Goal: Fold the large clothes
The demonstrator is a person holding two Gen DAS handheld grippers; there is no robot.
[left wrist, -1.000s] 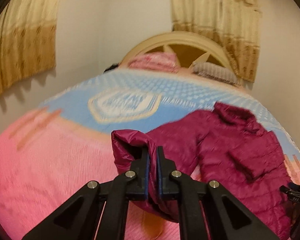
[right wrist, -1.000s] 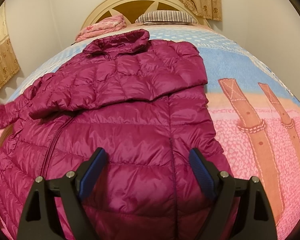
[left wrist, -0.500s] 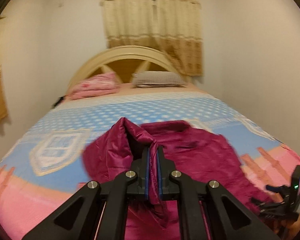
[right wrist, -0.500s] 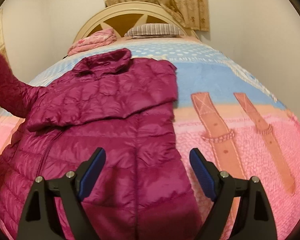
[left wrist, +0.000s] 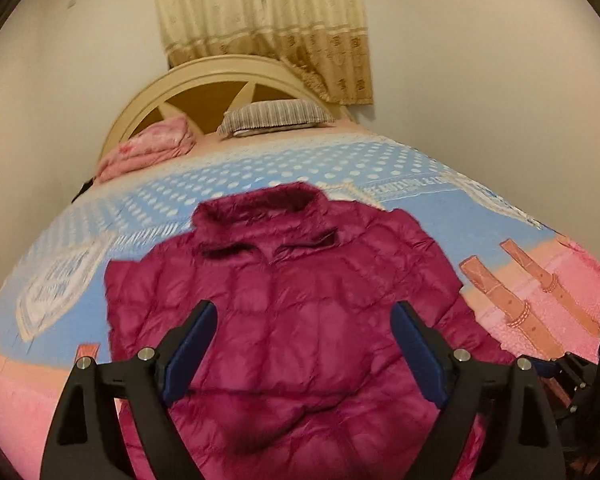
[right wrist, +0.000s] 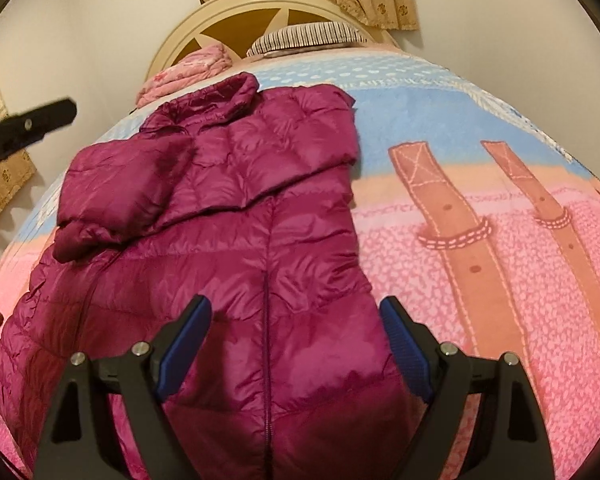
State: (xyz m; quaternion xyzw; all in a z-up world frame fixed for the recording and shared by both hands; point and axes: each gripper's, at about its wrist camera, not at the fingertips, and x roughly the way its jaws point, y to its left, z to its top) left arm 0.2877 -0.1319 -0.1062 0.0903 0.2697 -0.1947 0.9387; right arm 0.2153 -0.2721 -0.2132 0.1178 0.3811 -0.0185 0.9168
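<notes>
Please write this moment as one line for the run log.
left gripper: open, empty | right gripper: open, empty | jacket: on bed, both sleeves folded in

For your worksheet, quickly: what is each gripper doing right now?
Left gripper: open, holding nothing, above the jacket.
Right gripper: open, holding nothing.

We see a magenta quilted puffer jacket (right wrist: 236, 240) lying flat (both sleeves folded across the chest), its collar (right wrist: 220, 96) pointing toward 12 o'clock.
</notes>
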